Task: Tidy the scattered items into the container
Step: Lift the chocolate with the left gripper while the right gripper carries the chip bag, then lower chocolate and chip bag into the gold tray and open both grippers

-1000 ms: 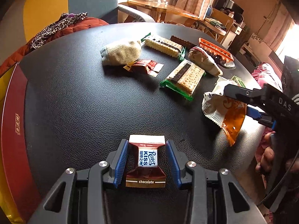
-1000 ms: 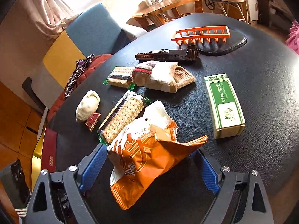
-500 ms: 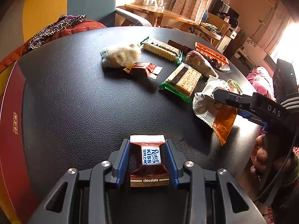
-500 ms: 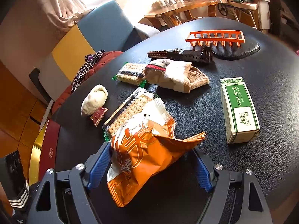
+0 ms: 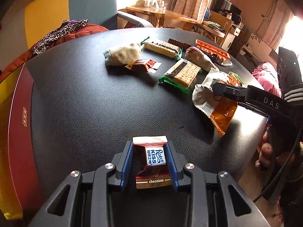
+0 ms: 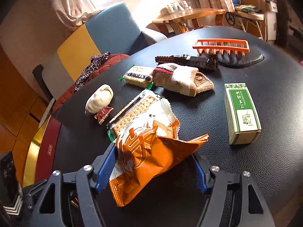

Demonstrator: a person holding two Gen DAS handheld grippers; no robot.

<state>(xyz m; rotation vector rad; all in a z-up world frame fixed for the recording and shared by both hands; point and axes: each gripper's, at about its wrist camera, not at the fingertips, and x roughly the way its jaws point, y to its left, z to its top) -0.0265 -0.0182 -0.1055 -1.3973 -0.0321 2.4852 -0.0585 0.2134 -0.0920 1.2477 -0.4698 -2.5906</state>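
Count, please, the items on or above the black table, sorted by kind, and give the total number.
Chocolate candies: 2, one in the left gripper, one lying loose.
Cracker packs: 2
Snack bags: 1, in the right gripper
Socks: 2
Green boxes: 1
Orange racks: 1
Dark brick toys: 1
Total: 10

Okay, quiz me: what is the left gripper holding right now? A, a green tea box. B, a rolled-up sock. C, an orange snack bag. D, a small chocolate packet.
D: the left gripper is shut on the chocolate packet, its blue pads pressing both sides; the orange snack bag sits in the right gripper.
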